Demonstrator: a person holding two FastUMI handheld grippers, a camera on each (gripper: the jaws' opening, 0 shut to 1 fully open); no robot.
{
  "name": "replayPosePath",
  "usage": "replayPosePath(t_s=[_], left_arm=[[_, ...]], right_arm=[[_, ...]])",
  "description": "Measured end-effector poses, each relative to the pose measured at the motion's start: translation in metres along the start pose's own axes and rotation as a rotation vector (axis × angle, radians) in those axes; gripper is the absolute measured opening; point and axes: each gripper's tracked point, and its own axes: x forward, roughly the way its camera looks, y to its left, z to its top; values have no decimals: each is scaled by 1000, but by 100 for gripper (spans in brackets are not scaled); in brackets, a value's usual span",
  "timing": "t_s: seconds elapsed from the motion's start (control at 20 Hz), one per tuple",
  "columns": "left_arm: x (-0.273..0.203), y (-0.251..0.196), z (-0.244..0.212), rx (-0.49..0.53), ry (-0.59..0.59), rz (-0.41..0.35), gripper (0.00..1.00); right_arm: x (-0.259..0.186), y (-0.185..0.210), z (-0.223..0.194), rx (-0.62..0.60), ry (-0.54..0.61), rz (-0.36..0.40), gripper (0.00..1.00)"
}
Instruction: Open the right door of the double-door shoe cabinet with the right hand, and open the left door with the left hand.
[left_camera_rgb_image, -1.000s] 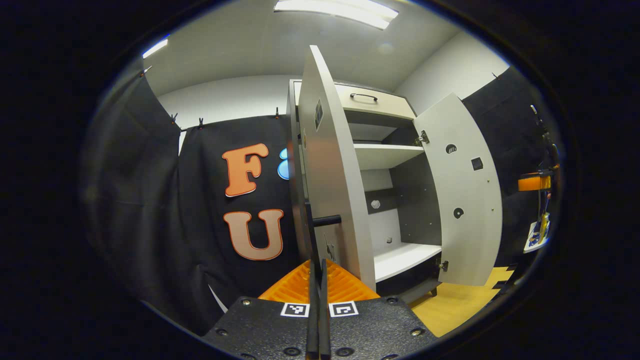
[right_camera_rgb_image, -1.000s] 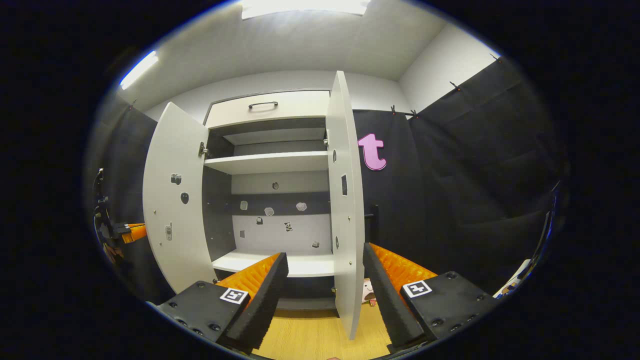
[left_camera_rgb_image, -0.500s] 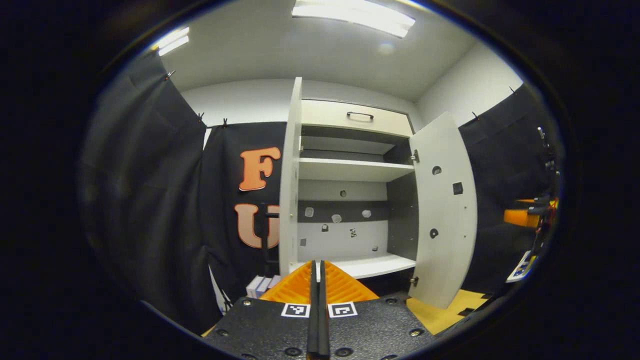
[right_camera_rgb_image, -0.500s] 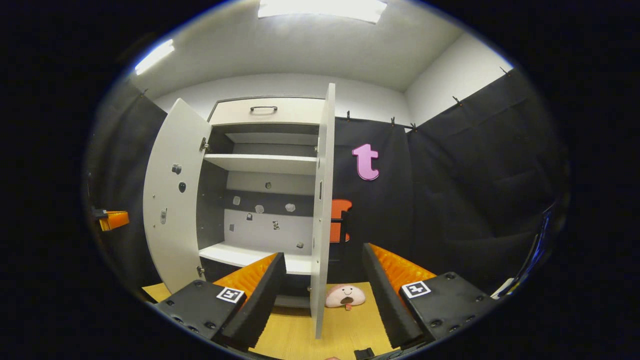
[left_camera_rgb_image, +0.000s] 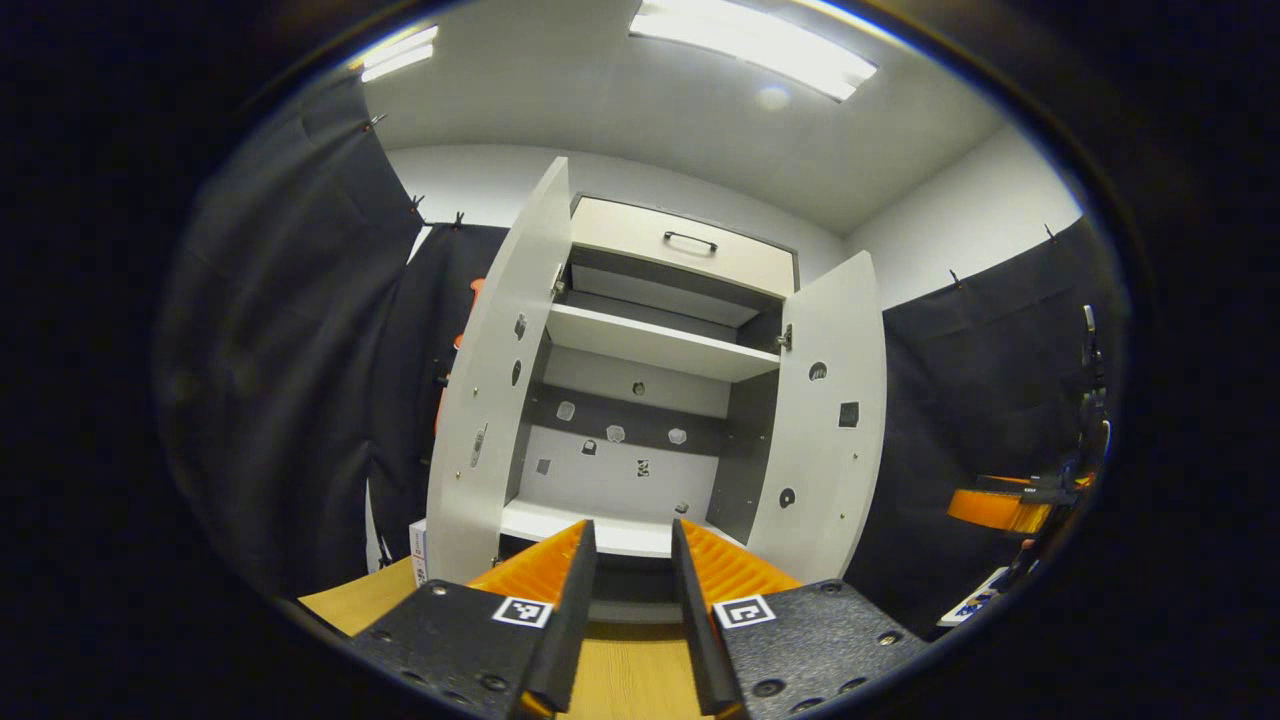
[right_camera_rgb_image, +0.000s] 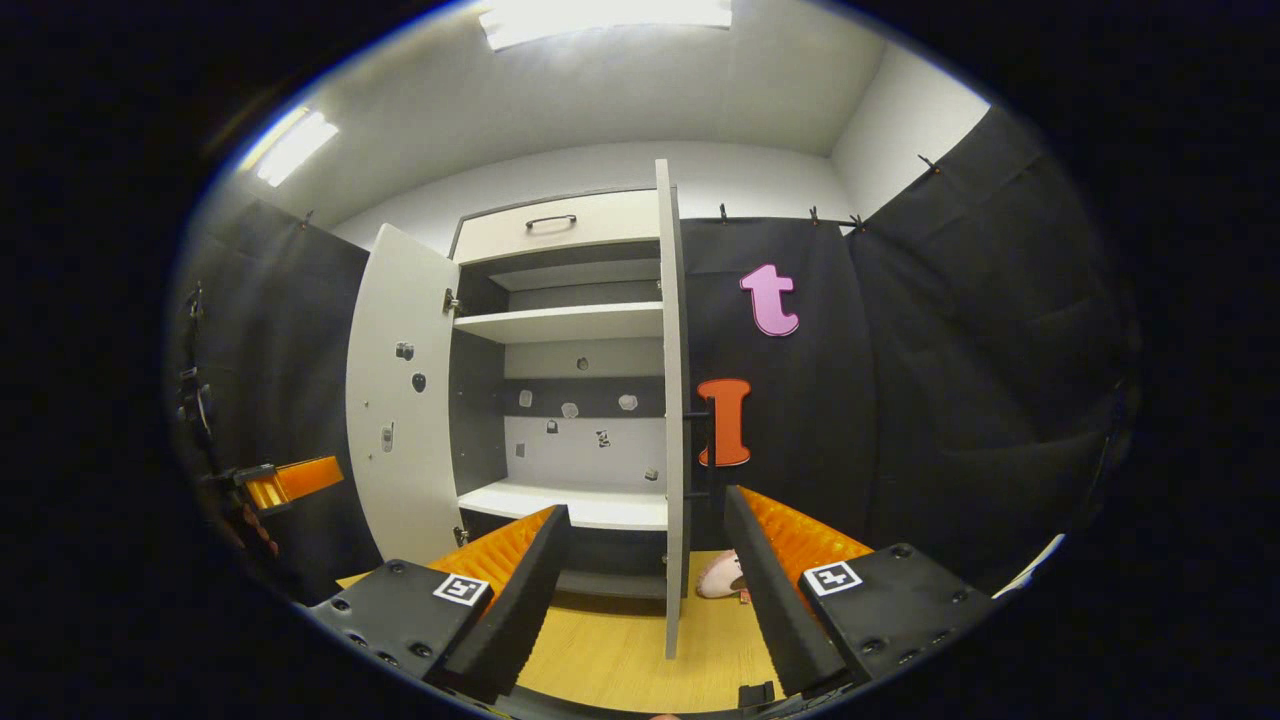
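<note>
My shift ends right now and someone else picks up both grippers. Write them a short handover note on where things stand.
Left gripper: open, holding nothing, aimed at the cabinet's lower shelf.
Right gripper: open, holding nothing, with the right door's free edge showing between its fingers but not touched.
Left door: swung wide open, inner face showing.
Right door: also swung out, seen edge-on in the right gripper view; in the left gripper view its inner face shows.
Drawer on top: shut.
Done: both doors stand open.
Left: apparently nothing but to draw the grippers back.
</note>
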Motion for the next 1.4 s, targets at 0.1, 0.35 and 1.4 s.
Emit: replayPosePath(t_s=[0.1, 0.35, 1.4], left_arm=[[0, -3, 0, -6, -10, 4, 70], [1, -2, -7, 12, 0, 50, 97], [36, -17, -4, 134, -29, -29, 94]], right_arm=[[-2, -1, 1, -2, -4, 3, 99], [-4, -4, -1, 3, -5, 7, 99], [22, -5, 2, 26, -43, -36, 99]])
